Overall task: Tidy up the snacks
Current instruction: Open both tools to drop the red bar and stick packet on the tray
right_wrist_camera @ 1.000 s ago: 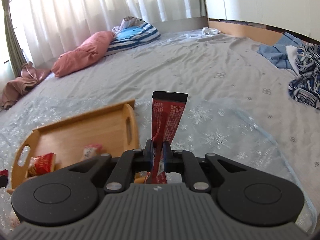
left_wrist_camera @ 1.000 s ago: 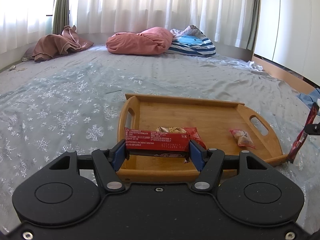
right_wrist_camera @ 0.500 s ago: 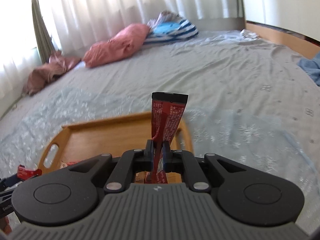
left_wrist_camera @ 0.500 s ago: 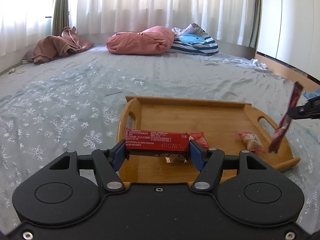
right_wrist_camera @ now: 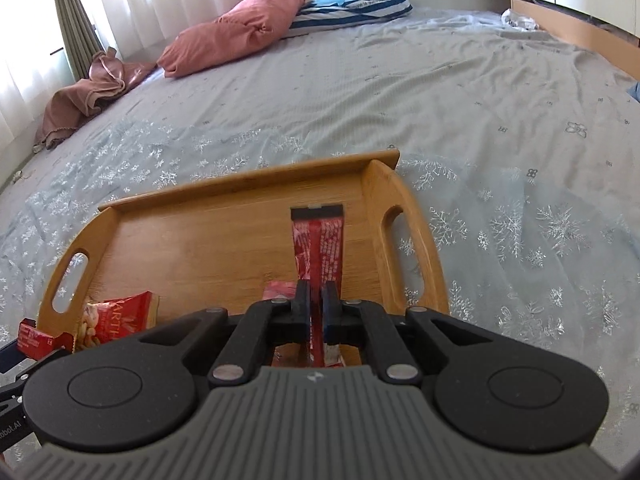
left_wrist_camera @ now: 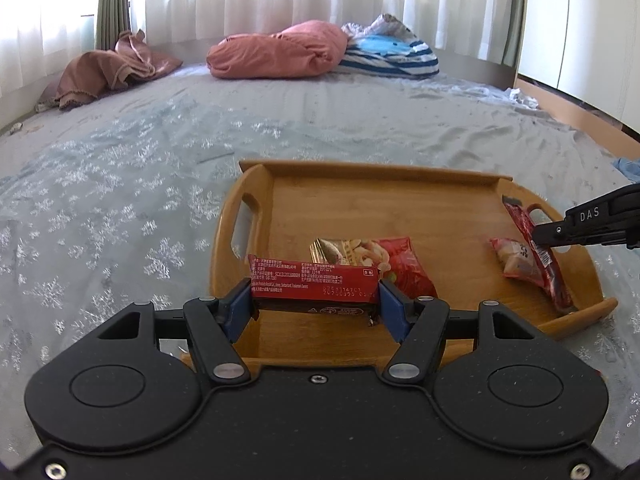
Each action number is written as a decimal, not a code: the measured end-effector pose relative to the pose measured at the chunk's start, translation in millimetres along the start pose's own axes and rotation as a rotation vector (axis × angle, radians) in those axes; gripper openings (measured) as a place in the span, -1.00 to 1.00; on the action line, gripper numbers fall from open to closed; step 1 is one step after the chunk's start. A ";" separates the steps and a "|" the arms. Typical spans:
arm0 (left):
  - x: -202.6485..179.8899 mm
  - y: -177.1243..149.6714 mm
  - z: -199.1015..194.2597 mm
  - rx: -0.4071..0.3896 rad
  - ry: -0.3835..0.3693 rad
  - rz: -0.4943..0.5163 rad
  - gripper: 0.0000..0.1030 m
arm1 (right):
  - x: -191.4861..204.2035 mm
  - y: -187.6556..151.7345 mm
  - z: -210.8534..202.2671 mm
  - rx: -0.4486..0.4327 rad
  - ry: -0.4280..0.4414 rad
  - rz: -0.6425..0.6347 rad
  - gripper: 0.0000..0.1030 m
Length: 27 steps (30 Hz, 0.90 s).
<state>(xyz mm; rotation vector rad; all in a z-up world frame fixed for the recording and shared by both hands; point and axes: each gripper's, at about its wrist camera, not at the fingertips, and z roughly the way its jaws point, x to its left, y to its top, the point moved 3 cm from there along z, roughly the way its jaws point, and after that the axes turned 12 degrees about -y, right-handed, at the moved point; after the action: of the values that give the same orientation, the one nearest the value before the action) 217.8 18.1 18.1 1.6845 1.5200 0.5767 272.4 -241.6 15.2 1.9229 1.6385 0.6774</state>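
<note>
The right gripper (right_wrist_camera: 316, 308) has come in over the wooden tray (left_wrist_camera: 400, 208), jaws clenched on a red stick pack (right_wrist_camera: 320, 240). The left gripper (left_wrist_camera: 314, 304) grips a red snack bar (left_wrist_camera: 314, 282) at the tray's near edge, beside a peanut packet (left_wrist_camera: 384, 256). Pink pillow (left_wrist_camera: 280, 50) at frame top.

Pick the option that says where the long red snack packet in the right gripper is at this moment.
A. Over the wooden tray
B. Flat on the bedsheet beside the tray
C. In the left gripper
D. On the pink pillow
A: the right gripper is shut on the long red snack packet, which hangs above the wooden tray near its right-hand handle, next to a small pink snack.
</note>
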 end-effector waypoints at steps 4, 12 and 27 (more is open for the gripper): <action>1.0 -1.7 8.8 0.018 -0.002 -0.013 0.23 | -5.3 -0.1 7.2 0.011 -0.008 0.026 -0.87; -2.9 -5.2 22.4 0.050 -0.007 -0.012 0.23 | -17.4 -2.2 2.2 0.005 0.049 0.064 -0.55; -10.7 -5.0 -7.8 0.020 -0.039 0.013 0.72 | -15.5 -34.1 -45.3 -0.078 0.176 0.009 0.15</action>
<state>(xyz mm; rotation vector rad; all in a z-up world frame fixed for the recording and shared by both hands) 206.7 9.6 20.5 1.7122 1.4935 0.5339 215.0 -249.4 25.1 1.8610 1.6825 0.9228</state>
